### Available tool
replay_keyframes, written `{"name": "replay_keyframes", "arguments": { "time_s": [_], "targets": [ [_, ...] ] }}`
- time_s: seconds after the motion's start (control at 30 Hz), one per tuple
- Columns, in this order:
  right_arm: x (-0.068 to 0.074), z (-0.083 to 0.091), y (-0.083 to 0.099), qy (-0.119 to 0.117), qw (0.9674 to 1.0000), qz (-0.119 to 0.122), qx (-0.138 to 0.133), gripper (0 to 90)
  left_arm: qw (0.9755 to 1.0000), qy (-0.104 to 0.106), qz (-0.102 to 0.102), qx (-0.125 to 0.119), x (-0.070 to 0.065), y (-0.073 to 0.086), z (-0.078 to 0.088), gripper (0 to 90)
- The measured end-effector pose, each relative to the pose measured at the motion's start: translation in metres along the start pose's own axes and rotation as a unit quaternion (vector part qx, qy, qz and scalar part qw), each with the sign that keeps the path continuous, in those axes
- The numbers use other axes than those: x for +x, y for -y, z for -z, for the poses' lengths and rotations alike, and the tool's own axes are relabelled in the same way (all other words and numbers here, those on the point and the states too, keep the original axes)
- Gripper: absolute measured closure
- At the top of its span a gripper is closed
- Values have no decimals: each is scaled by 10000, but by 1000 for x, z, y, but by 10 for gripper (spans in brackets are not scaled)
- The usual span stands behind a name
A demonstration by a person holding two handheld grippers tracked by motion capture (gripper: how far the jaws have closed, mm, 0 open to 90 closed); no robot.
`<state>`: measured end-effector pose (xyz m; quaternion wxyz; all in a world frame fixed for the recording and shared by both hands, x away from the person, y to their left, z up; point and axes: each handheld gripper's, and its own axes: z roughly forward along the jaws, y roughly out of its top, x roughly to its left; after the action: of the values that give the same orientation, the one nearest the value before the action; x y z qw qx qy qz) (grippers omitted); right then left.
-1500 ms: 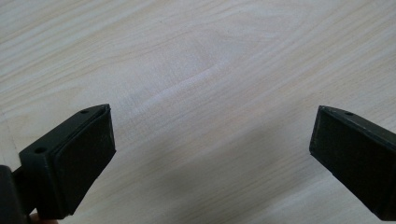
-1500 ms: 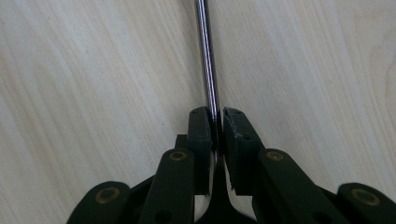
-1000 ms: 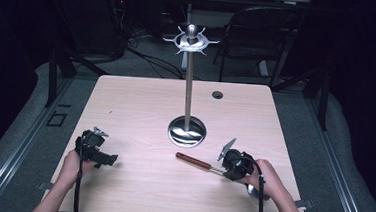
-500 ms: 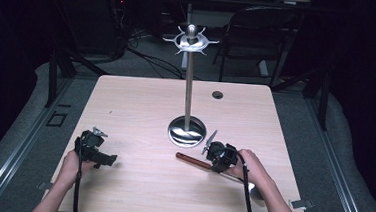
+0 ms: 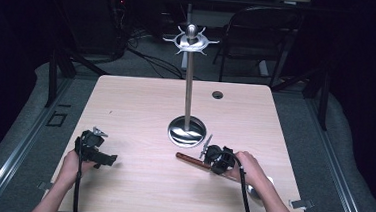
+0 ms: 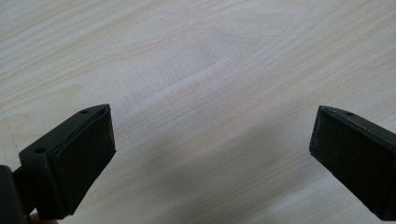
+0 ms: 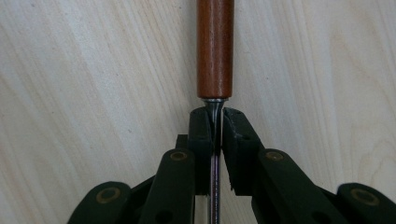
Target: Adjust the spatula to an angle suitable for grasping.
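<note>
Utensil with a brown wooden handle and a thin metal shank lay flat on my table, just in front of the round base of the stand. My right gripper was clenched on the shank just below the handle; in the right gripper view the two black pads pressed on the metal from both sides, the jaws having just been closing on it, with the wooden handle running straight away from them. The utensil's far end sat behind my right hand, where a rounded metal part showed at the table's near edge. My left gripper rested near the table's near left corner, well apart from the utensil, its jaws wide apart with bare wood between them. Counted: one utensil, one stand with a single polished pole, a round mirror-like base and a star-shaped hook crown, one small dark round hole in the tabletop, and one chair beyond the table. No brand, label or writing could be read on any of these.
</note>
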<state>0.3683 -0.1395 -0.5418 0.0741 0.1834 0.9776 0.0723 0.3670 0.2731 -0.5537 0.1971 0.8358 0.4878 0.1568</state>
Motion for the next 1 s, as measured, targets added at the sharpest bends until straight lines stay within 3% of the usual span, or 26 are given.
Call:
{"name": "replay_keyframes", "arguments": {
  "time_s": [0.23,0.53,1.0],
  "targets": [
    [2,-2,-2,65,9999,68,45,841,10000,-4,-15,-5,0,0,0,0],
    [0,-3,2,-23,9999,-31,-144,847,10000,-6,-16,-5,0,0,1,0],
    [-3,1,7,29,9996,-136,-243,847,10000,-4,-22,-12,0,0,1,1]
  ]
}}
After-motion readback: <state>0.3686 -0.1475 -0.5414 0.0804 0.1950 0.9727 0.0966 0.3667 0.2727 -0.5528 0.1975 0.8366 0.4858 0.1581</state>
